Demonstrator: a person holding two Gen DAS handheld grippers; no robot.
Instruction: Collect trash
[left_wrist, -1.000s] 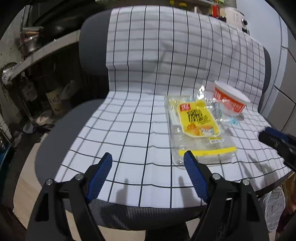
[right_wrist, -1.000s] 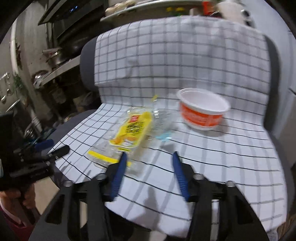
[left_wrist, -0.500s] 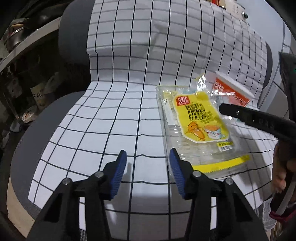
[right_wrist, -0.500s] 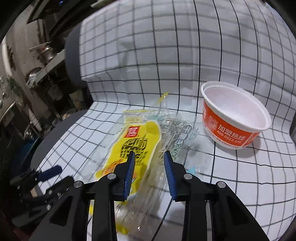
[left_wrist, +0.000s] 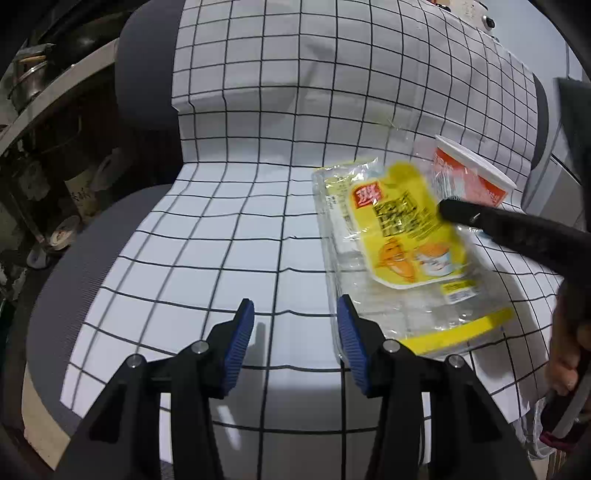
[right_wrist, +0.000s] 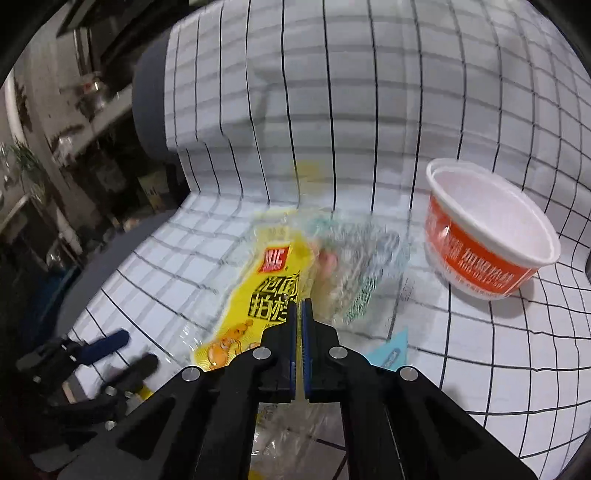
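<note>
A yellow and clear plastic food wrapper lies on a chair seat covered by a white grid cloth. My right gripper is shut on the yellow wrapper, its edge pinched between the blue pads. It also shows in the left wrist view as a black finger over the wrapper. An orange and white paper bowl stands empty to the right, seen too in the left wrist view. My left gripper is open and empty, just left of the wrapper's near end.
A crumpled clear film and a small light-blue scrap lie beside the wrapper. Shelves with pots and jars stand left of the chair. A plastic bag hangs below the seat's right edge.
My right gripper has closed on the yellow wrapper and shifted it slightly. My left gripper has moved forward toward the wrapper's near end and stays open.
</note>
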